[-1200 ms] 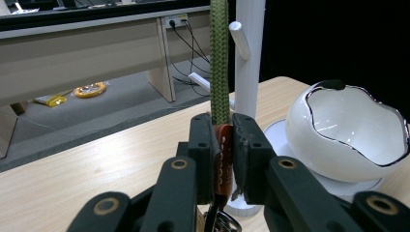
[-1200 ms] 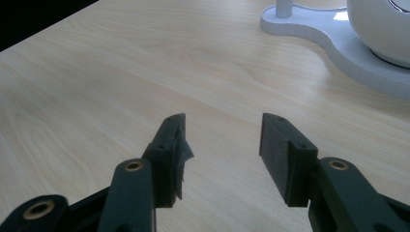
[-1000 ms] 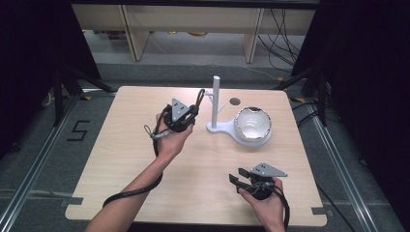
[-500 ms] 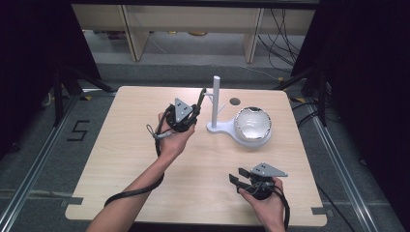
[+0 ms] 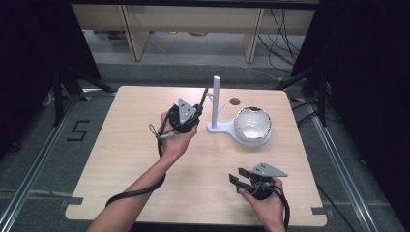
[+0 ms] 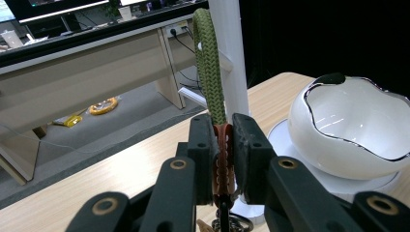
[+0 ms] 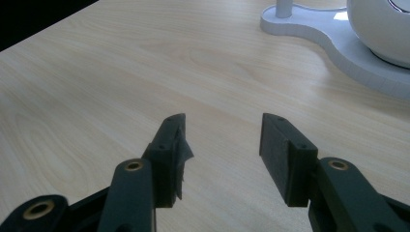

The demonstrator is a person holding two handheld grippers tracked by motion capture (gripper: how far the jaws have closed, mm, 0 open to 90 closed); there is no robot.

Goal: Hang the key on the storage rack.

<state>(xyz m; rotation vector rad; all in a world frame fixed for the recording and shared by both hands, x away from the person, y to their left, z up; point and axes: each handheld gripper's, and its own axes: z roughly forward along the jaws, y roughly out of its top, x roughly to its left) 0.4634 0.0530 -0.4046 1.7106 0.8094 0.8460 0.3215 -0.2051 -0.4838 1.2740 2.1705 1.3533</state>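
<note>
My left gripper (image 5: 197, 115) is held above the table just left of a white stand's upright post (image 5: 216, 99). It is shut on the red-orange end (image 6: 223, 154) of a green braided cord (image 6: 209, 63), which rises from the jaws and leans against the post (image 6: 233, 53) near a small side peg. In the high view the green cord (image 5: 203, 98) slants up toward that peg. A white bowl (image 5: 252, 123) with a dark wavy rim sits on the stand's base (image 5: 218, 128). Close to the table's front right, my right gripper (image 5: 237, 180) is open with nothing between its pads (image 7: 222, 140).
The light wooden table (image 5: 121, 159) has a small round hole (image 5: 235, 101) behind the stand. The stand's base (image 7: 314, 29) and the bowl (image 7: 382, 29) lie beyond my right gripper. Desk legs and cables stand on the floor past the far edge.
</note>
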